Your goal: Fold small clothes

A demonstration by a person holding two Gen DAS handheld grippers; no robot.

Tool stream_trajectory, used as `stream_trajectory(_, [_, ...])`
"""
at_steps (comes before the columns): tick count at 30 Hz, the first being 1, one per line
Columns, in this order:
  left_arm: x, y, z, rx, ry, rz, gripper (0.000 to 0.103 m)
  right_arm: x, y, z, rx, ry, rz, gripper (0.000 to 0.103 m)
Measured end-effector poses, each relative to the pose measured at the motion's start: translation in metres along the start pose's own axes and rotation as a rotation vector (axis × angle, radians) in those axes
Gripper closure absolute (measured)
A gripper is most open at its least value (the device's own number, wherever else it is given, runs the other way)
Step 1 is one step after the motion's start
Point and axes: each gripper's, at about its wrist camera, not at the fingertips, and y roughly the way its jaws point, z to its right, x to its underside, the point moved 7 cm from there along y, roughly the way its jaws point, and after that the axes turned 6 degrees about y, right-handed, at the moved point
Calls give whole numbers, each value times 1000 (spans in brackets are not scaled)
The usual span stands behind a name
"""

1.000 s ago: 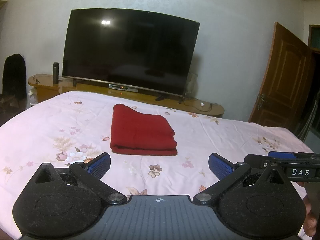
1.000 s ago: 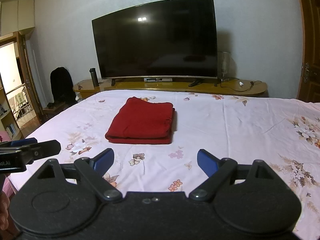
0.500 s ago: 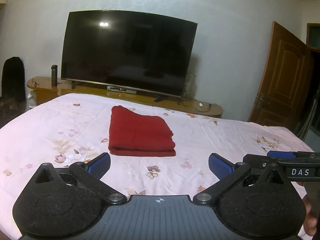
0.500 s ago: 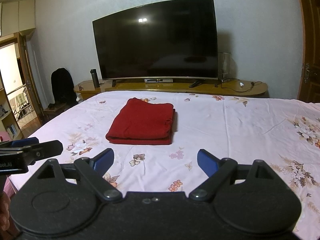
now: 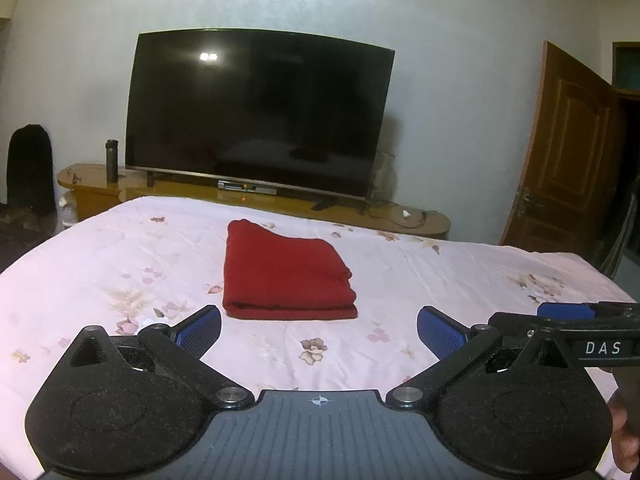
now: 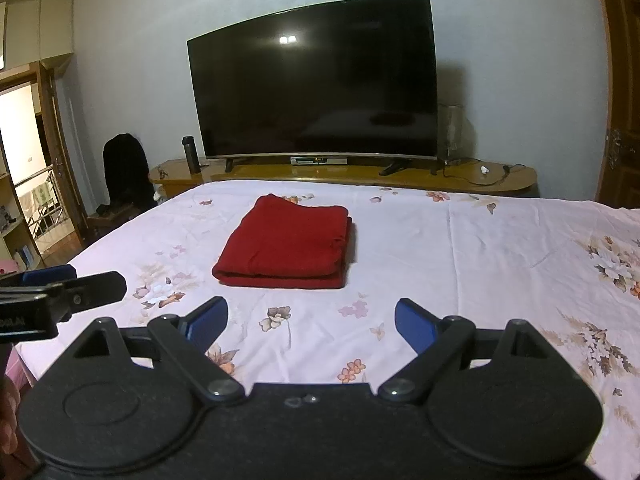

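Both claws hover level above the bed [image 5: 460, 276], left gripper [image 5: 319, 330] and right gripper [image 6: 311, 320] spread wide, holding nothing. The folded red cloth [image 5: 286, 276] lies just ahead of their tips, bare sheet all around.

Ahead of the tool, a dark television [image 5: 256, 116] stands on a wooden console [image 5: 420, 222] against a pale wall [image 5: 460, 80]; a brown door [image 5: 568, 152] stands rightward.

There was one folded red cloth [image 5: 286, 276] on one bed [image 5: 440, 280]. Two hand-held grippers showed, the left hand-held gripper [image 5: 319, 330] and the right hand-held gripper [image 6: 311, 322]. Behind stood one television [image 5: 256, 114], one dark bottle [image 5: 111, 161] and one brown door [image 5: 568, 152].
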Motion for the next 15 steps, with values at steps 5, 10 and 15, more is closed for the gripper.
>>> stream_trajectory(5, [-2,0,-1,-14,13,13,0,-2,0,-1,-4,-3,12,13])
stream_trajectory(10, [-5,-1,-3,-30,36,34,0,-2,2,-3,-10,-8,11,13])
stream_trajectory(15, [-7,-1,-4,-41,28,38,0,-3,4,-4,-15,-12,9,13])
